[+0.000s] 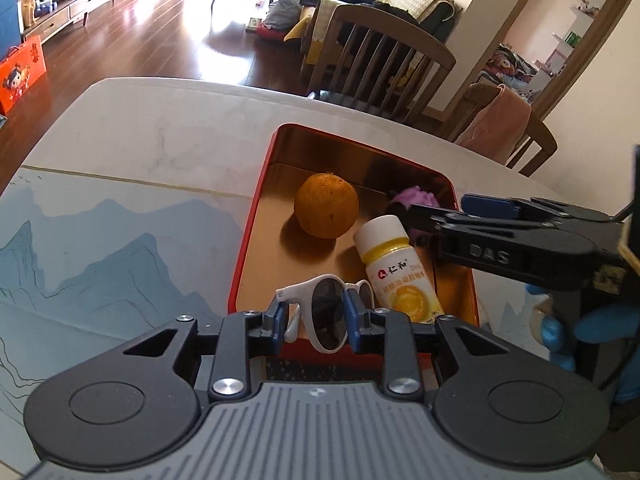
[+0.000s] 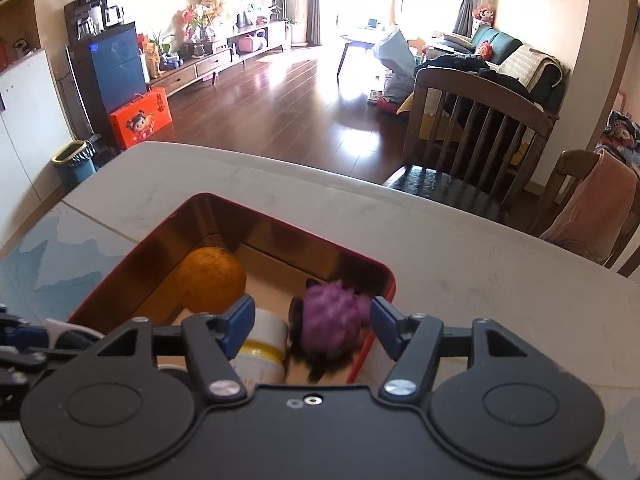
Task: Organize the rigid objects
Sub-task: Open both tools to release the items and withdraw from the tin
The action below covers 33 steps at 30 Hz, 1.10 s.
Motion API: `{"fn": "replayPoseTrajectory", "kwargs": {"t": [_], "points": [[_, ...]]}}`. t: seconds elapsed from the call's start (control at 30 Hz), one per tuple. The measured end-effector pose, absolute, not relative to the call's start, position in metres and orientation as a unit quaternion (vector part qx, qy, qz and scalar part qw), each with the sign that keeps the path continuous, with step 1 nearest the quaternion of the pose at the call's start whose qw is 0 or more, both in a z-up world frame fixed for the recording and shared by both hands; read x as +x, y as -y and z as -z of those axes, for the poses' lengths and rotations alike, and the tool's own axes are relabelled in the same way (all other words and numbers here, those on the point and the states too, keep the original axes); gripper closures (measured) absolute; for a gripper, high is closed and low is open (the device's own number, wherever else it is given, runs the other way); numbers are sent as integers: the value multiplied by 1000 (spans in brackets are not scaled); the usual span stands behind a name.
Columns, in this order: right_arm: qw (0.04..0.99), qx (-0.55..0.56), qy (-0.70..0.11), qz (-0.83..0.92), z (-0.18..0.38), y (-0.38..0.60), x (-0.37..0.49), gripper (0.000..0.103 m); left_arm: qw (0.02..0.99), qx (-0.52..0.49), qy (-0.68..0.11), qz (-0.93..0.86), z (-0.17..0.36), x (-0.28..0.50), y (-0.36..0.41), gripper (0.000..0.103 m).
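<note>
A red tin box (image 1: 244, 240) with a gold inside stands on the table and holds an orange (image 1: 326, 210), a white and yellow bottle (image 1: 394, 264) lying down and a purple toy (image 1: 416, 196). My left gripper (image 1: 316, 312) is shut on white sunglasses (image 1: 326, 312), held over the box's near edge. My right gripper (image 2: 312, 322) is open above the box (image 2: 120, 276), with the purple toy (image 2: 328, 320) loose between its pads and blurred. The orange (image 2: 212, 280) and bottle (image 2: 264, 340) lie to its left. The right gripper also shows in the left wrist view (image 1: 452, 210).
The white table (image 1: 160, 132) carries a blue mountain-print mat (image 1: 100, 248) on the left. Two wooden chairs (image 2: 476, 136) stand at the far side, one draped with a pink cloth (image 2: 596, 208). A living room lies beyond.
</note>
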State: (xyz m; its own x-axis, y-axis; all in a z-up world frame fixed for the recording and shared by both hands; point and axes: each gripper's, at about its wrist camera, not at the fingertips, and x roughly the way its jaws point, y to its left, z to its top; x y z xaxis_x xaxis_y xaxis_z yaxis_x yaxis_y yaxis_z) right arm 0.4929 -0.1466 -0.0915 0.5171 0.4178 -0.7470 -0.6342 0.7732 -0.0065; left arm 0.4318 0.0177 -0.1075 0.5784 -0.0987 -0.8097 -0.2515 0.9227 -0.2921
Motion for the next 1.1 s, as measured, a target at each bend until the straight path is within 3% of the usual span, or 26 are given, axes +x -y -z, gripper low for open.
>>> {"fn": "replayPoseTrajectory", "kwargs": {"t": [0.13,0.2,0.23,0.27,0.6,1.1], "points": [[860,-133,-384,-310,80,157,477,35,867,-189,-460,-38,107,429,-13,70],[860,-133,-381,-312,75,162,469,34,869,-190,-456,-34,104,426,-11,56],[860,-132,-380,-313,72,165,465,33,868,-193,-456,-35,103,425,-11,40],[860,-130,-380,-314,69,167,461,33,869,-194,-453,-37,102,423,-11,31],[862,-132,-379,-309,52,189,403,31,885,-170,-432,-31,85,385,-3,30],[868,-125,-377,-298,43,195,306,21,917,-96,-387,-14,48,297,4,30]]}}
